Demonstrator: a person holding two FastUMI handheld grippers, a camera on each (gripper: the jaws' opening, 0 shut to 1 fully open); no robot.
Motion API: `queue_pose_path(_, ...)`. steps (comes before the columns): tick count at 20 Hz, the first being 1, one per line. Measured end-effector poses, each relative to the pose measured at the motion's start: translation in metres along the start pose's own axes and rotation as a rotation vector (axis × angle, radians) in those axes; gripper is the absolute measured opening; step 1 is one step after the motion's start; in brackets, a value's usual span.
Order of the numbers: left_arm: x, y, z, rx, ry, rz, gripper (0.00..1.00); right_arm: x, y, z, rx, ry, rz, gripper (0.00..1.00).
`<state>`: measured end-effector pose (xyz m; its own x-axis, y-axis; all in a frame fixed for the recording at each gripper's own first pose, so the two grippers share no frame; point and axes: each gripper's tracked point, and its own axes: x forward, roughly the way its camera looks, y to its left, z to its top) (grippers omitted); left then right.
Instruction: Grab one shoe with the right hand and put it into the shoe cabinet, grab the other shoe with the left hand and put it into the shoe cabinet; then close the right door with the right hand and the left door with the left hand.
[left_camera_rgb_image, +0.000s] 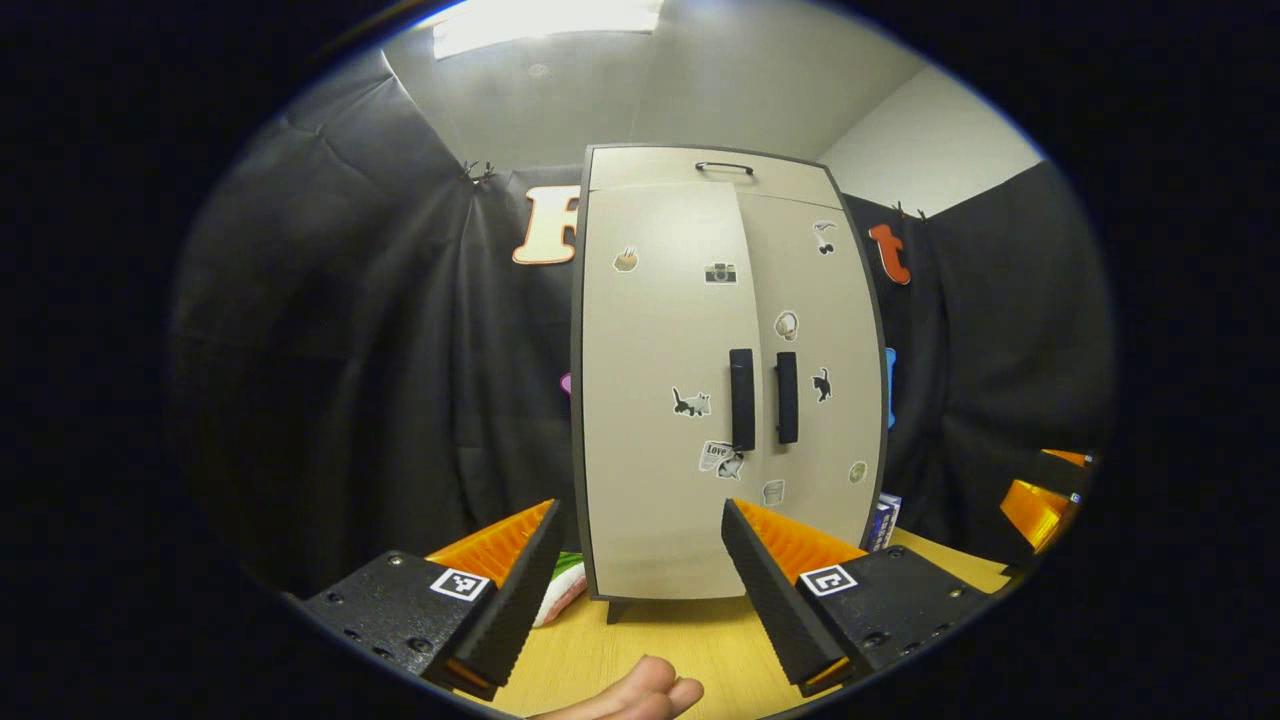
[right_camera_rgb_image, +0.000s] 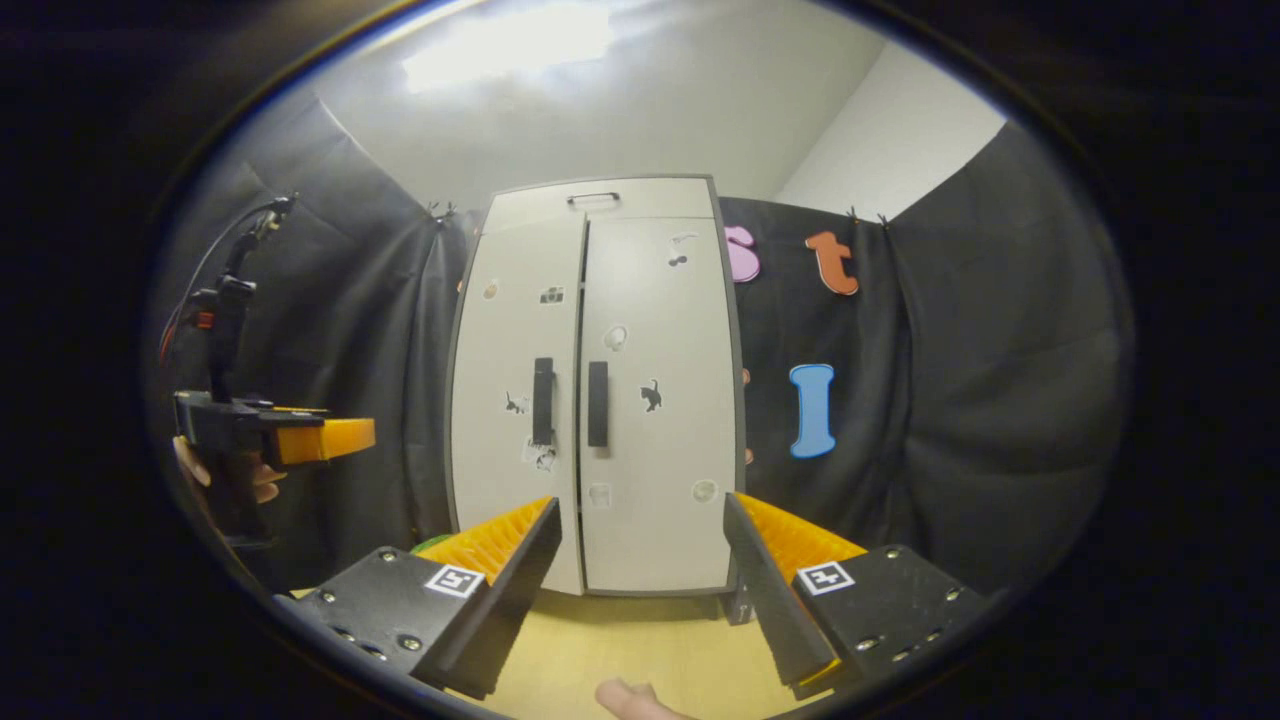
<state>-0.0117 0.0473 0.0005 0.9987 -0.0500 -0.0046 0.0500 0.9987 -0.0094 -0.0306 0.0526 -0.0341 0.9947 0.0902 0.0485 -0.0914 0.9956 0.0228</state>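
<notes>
- You are holding your left tongs (left_camera_rgb_image: 640, 590) wide open and empty.
- Your right tongs (right_camera_rgb_image: 640, 590) are gaping empty too, facing the shut shoe cabinet (right_camera_rgb_image: 600, 400) on the counter (right_camera_rgb_image: 640, 640).

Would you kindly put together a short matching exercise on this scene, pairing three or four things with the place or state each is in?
Things:
1. cabinet doors
2. left gripper
3. top handle
4. table

Places or states:
A. wooden surface that the cabinet stands on
B. both shut, their two dark handles side by side
C. open, holding nothing
D. thin and dark, above the doors

Pairs: 1-B, 2-C, 3-D, 4-A
</notes>
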Motion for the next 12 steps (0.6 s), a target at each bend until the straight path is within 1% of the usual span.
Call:
queue_pose_path(4, -0.012, -0.014, 0.0, -0.01, -0.029, -0.007, 0.97, 0.0, -0.001, -0.004, -0.013, 0.012, -0.006, 0.98)
queue_pose_path(8, -0.025, -0.023, -0.007, -0.055, -0.039, -0.003, 0.97, -0.002, -0.005, -0.002, -0.007, 0.016, -0.009, 0.98)
queue_pose_path(12, -0.032, -0.033, -0.008, -0.045, -0.057, -0.018, 0.96, -0.011, -0.01, 0.003, -0.004, -0.003, -0.003, 0.98)
